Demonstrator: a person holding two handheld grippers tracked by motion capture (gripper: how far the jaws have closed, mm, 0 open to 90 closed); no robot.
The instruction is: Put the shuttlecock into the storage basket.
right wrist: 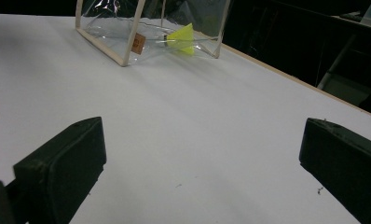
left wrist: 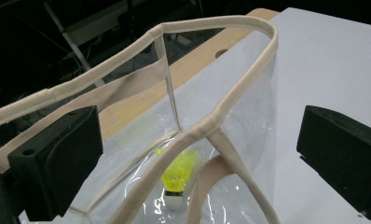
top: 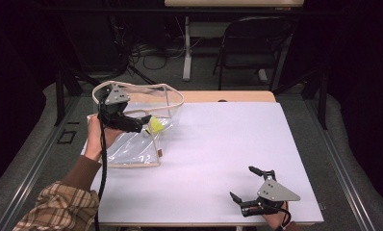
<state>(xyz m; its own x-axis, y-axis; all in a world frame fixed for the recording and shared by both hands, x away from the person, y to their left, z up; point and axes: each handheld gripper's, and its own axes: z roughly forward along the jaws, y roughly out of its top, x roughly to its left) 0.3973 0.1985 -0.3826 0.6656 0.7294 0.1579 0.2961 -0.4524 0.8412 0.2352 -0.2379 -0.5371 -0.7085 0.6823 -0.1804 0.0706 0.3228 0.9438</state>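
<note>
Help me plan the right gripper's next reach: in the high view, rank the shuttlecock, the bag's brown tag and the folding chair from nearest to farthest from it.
From the right gripper:
1. Brown tag, on the clear bag's near corner, to its left.
2. Yellow shuttlecock, inside the bag, farther back.
3. Folding chair, on the floor beyond the table.

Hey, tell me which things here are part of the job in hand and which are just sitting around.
In the job:
- clear bag with beige trim
- yellow shuttlecock inside the bag
- left tool, open at the bag's rim

Just about:
- right tool, open, over the white table
- folding chair behind
- floor cables
</note>
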